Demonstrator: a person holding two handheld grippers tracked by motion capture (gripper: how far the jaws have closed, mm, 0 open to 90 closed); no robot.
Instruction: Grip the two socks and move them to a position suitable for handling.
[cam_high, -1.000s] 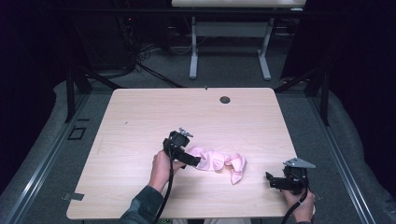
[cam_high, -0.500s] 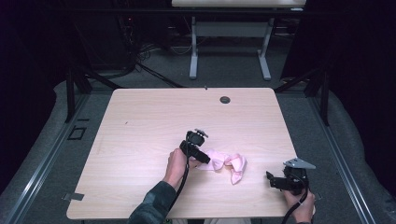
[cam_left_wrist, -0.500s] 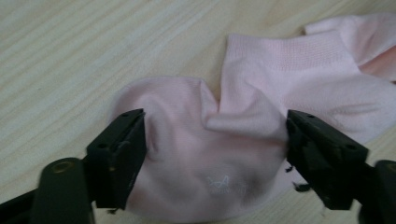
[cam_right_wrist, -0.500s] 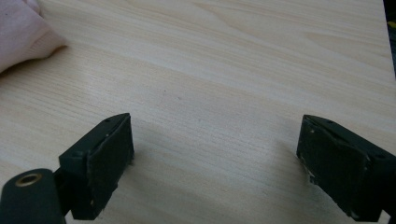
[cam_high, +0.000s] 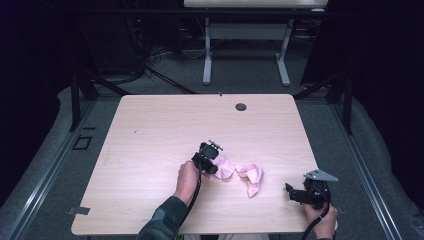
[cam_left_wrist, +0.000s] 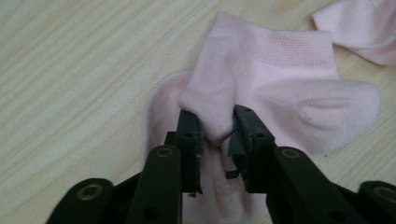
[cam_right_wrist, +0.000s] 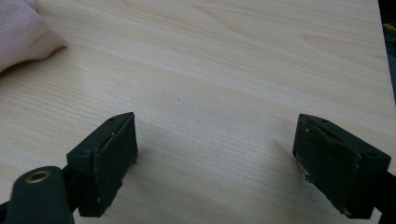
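On the pale wood surface (cam_high: 150, 145), the left gripper (cam_left_wrist: 215, 133) has its jaws nearly closed on a raised fold of a pink sock (cam_left_wrist: 280, 93), which lies flat near the middle of the surface toward the person's edge. To do this step well, I judge the pinch should hold only the top layer of knit and lift gently, so the fabric does not slip out or drag the whole sock along. Just right of it lies a second pink sock (cam_high: 252, 177), close to or touching the first, and it may snag if the first is pulled across. Farther right, near the front corner, the right gripper (cam_right_wrist: 215, 154) rests with jaws wide apart and empty. A small dark grommet (cam_high: 241, 106) at the far edge is well clear.
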